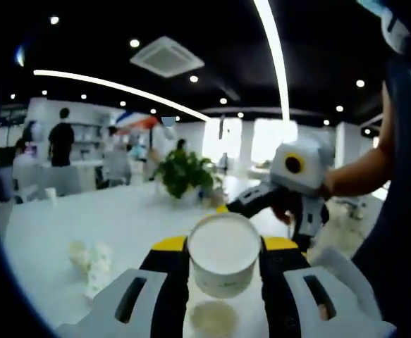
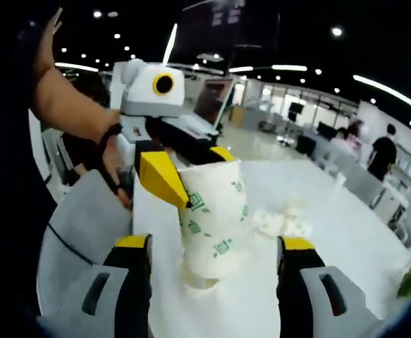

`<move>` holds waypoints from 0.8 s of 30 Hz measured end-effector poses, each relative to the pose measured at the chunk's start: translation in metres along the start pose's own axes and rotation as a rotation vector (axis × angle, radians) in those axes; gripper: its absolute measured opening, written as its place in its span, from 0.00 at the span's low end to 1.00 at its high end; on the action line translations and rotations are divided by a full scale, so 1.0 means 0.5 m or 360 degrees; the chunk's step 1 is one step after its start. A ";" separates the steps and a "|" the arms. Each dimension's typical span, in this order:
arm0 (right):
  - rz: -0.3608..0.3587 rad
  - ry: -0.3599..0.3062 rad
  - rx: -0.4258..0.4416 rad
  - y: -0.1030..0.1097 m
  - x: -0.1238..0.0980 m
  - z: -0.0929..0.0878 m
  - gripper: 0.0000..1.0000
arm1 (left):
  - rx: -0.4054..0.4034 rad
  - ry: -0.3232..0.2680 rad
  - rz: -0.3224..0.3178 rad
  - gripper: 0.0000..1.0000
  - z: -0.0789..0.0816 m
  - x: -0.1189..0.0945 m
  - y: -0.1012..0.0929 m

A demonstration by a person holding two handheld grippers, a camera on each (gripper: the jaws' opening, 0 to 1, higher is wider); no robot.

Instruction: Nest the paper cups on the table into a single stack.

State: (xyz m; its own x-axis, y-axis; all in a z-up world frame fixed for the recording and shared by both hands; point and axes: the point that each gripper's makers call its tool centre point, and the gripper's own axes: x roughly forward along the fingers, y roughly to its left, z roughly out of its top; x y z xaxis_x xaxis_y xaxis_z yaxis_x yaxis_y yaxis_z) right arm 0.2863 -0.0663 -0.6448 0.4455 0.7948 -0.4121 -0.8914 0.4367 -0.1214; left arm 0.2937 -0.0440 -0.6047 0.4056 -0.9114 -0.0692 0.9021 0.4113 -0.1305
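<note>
Our left hand-held gripper [image 1: 224, 262] clamps a paper cup [image 1: 224, 255] above the desk [image 1: 64, 218] — right hand-held gripper [image 2: 212, 253] apart; misalignment over the lower cup [image 1: 214, 318] could crush it.

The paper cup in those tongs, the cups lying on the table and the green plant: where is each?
paper cup [image 1: 224, 248], left gripper view, its open white inside.
lying cups [image 1: 92, 262], left gripper view, their sides.
green plant [image 1: 182, 172], left gripper view, its leaves.
</note>
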 end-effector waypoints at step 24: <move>0.0150 -0.0558 0.0766 -0.018 -0.095 0.080 0.47 | -0.0218 -0.0352 -0.0073 0.37 0.086 -0.011 -0.004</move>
State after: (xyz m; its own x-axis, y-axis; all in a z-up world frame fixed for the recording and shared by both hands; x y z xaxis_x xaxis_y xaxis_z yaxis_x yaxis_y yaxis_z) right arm 0.2765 -0.0913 -0.5880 0.4401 0.8953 -0.0689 -0.8269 0.4340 0.3576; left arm 0.2962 -0.0403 -0.5615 0.4009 -0.9028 0.1556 0.8979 0.3535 -0.2623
